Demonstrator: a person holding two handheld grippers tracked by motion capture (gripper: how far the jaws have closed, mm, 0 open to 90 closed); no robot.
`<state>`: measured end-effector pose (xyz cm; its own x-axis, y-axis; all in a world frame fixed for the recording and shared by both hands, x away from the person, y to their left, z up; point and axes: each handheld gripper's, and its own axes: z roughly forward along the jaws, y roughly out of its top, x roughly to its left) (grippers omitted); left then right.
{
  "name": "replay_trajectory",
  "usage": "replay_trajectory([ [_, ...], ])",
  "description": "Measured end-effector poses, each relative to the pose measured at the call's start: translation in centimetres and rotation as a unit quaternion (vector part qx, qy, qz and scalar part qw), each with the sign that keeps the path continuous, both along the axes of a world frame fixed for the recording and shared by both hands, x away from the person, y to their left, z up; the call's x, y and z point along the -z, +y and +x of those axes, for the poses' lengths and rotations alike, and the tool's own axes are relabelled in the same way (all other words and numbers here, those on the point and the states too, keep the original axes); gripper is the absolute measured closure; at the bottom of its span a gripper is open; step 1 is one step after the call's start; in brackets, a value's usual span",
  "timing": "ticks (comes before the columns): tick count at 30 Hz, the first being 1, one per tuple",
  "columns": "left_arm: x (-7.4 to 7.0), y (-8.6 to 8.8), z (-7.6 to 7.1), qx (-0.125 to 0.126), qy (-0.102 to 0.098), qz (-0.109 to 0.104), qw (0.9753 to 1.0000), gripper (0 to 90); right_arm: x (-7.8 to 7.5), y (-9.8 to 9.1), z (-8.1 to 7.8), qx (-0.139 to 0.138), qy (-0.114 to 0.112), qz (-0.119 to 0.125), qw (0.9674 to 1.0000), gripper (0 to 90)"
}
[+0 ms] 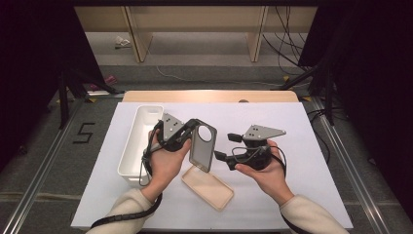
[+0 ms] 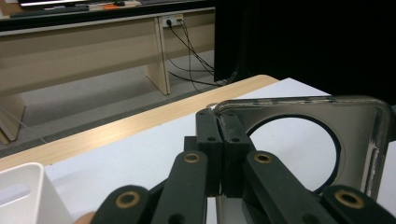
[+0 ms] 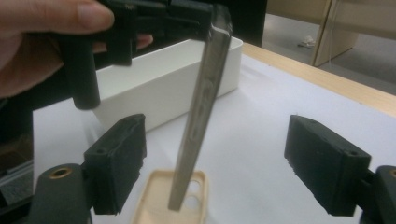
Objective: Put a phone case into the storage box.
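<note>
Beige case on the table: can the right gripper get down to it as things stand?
Probably yes. The right gripper is open and empty, and the beige case lies flat, uncovered, below it. The dark case, clamped in the left gripper, hangs just above its far end, so approach from the near side.

Recording lab (black curtains [image 1: 29, 58], floor cables [image 1: 287, 48], covered table [image 1: 292, 126])
</note>
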<state>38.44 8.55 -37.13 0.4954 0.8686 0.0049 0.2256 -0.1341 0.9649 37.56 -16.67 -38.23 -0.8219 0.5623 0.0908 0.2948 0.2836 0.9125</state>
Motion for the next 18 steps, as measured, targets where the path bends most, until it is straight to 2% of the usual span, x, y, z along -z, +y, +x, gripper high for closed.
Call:
replay_trajectory([
  [10, -0.9, 1.4, 0.3, -0.026, -0.01, -0.008, 0.9996, 88.3, 0.3, -1.4, 0.0, 0.023, -0.008, -0.007, 0.9997, 16.6],
  [18, -1.5, 2.3, 0.5, -0.037, -0.013, -0.019, 0.999, 88.3, 0.5, -2.5, 0.1, 0.038, -0.004, -0.006, 0.9993, 16.3],
])
